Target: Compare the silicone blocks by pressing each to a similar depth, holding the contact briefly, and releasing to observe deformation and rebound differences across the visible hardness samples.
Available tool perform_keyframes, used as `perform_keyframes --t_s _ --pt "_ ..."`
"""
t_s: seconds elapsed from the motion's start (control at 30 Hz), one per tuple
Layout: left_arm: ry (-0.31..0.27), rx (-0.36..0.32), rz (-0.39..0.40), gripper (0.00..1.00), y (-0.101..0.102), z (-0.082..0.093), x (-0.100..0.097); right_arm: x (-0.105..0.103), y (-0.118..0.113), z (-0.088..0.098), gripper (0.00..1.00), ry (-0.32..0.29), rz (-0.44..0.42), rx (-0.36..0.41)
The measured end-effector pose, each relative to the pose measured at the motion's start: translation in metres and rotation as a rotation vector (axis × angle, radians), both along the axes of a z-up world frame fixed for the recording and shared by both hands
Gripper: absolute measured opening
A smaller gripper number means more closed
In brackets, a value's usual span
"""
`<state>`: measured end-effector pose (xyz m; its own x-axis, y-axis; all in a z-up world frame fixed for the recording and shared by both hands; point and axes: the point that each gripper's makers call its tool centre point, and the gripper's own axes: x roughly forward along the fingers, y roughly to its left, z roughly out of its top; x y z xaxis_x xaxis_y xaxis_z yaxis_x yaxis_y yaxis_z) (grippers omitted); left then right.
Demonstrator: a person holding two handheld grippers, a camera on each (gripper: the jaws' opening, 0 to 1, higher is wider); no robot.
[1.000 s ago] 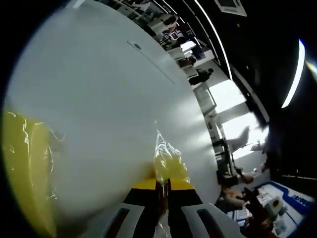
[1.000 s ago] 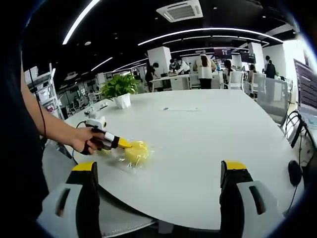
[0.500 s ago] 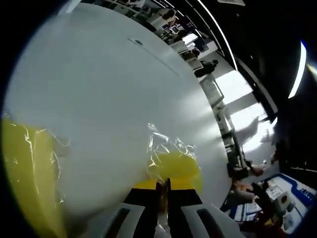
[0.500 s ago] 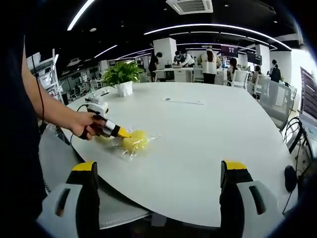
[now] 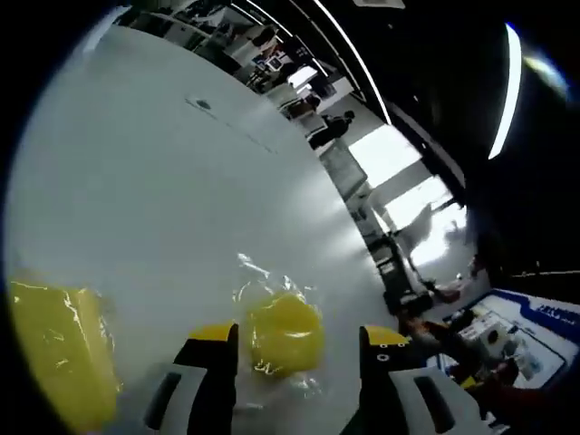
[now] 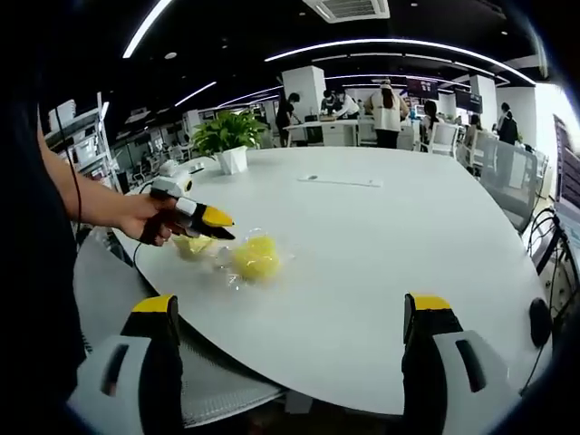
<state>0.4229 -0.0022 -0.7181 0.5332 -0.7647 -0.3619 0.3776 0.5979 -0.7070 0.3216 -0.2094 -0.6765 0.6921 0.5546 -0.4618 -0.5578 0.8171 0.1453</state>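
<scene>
On the white table (image 6: 381,245), the wrapped yellow silicone block (image 5: 284,331) lies at twelve o'clock just ahead of the left gripper (image 5: 294,333), jaws apart; a second block (image 5: 63,353) lies at nine o'clock. Right gripper (image 6: 288,313), jaws wide apart, hangs farther off

Open-plan office, dark ceiling with curved light strips (image 6: 381,50) and an air vent (image 6: 344,9). Large white round worktop (image 6: 381,245). Potted plant (image 6: 227,140) at its far edge.

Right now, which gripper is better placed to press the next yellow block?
Left. The left gripper is open above the wrapped yellow blocks; the right gripper is open at the near table edge.
</scene>
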Motion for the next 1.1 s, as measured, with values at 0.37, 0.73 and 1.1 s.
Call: perform_keyframes --t_s 0.37,0.73,1.1 --pt "-0.345 0.263 0.006 0.97 0.099 0.075 -0.015 0.003 0.007 0.001 0.97 -0.01 0.016 0.002" --pt "-0.376 0.494 0.012 1.0 0.186 0.031 -0.07 0.003 0.008 -0.014 0.97 0.01 0.022 -0.007" --pt "-0.364 0.47 0.091 1.0 0.231 0.03 -0.111 0.003 0.011 -0.018 0.97 -0.012 0.036 -0.024"
